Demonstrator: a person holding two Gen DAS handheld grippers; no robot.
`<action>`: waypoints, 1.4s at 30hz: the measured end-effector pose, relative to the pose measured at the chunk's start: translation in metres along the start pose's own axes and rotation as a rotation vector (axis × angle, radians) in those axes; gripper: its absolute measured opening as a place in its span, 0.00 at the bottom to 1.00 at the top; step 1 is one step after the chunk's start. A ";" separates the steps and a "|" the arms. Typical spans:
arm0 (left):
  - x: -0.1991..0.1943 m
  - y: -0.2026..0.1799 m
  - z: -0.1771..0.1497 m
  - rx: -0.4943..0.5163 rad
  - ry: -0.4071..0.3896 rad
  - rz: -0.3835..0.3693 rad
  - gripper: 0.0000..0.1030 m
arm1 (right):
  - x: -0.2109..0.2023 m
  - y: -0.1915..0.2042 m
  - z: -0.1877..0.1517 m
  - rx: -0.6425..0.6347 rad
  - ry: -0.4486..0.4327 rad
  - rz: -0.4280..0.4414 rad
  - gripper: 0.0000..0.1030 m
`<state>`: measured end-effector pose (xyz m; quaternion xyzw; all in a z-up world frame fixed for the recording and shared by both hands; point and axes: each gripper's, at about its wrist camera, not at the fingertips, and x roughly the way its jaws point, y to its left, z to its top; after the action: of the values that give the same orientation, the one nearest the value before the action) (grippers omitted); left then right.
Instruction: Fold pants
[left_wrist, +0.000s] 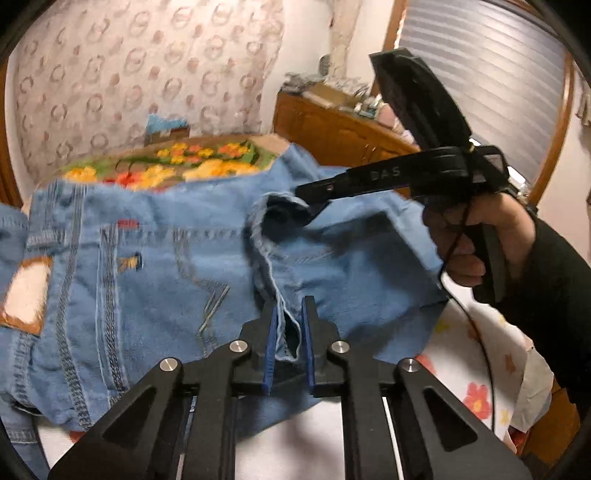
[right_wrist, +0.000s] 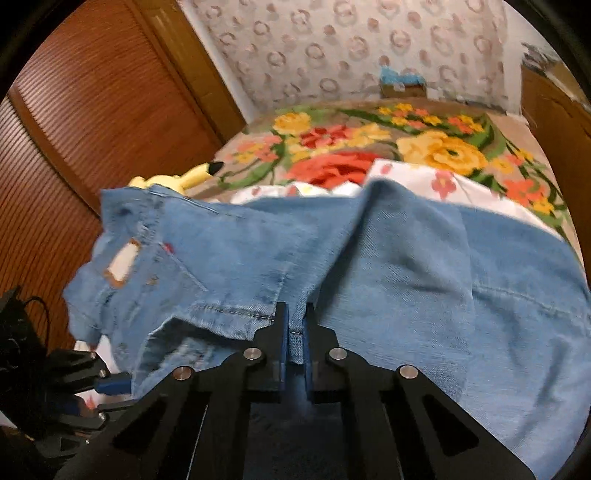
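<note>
Both grippers are clamped on the jeans (left_wrist: 155, 266) now, which are spread over the bed (right_wrist: 424, 147), waist end toward the L side. L gripper (left_wrist: 287, 332) is nearly closed, w/ a frayed hem edge pinched between its blue pads (left_wrist: 270, 343) — a loose thread can be seen trailing up from the bite. R gripper (right_wrist: 294, 336) is closed tight on a stitched hem fold; in the L wrist view it is seen gripped by a hand (left_wrist: 476, 240) in a dark sleeve, its tip buried in a bunched cuff.

Risks, as judged from here:
- L bite looks shallow and near the raw edge — the denim could be pulled out once weight is lifted.
- Only one layer may be caught on either side, so the fold could be left lopsided.
- The cable (left_wrist: 484, 350) hanging off the R gripper could be snagged in the cloth.
- The floral sheet (right_wrist: 443, 184) beneath could be dragged along w/ the denim.

Materials: mid-blue denim, soft and heavy, contrast stitching, a tan leather patch (left_wrist: 26, 291) at the waistband, a small red tab. Bedspread is plush, big yellow and red flowers. A yellow plush toy (right_wrist: 173, 181) lies just beyond the waist end.
</note>
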<state>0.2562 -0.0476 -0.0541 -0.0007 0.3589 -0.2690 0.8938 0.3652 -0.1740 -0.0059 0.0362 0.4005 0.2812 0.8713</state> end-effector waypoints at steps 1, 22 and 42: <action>-0.005 -0.001 0.002 0.004 -0.012 -0.002 0.11 | -0.007 0.004 0.000 -0.016 -0.023 -0.003 0.06; -0.002 0.027 -0.002 -0.128 -0.016 -0.009 0.45 | -0.075 0.039 -0.002 -0.114 -0.164 -0.045 0.05; -0.066 0.023 0.006 -0.063 -0.148 0.015 0.04 | -0.088 0.072 0.013 -0.129 -0.225 0.005 0.05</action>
<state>0.2319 0.0024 -0.0121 -0.0460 0.3003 -0.2500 0.9194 0.2960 -0.1573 0.0834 0.0125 0.2811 0.3025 0.9107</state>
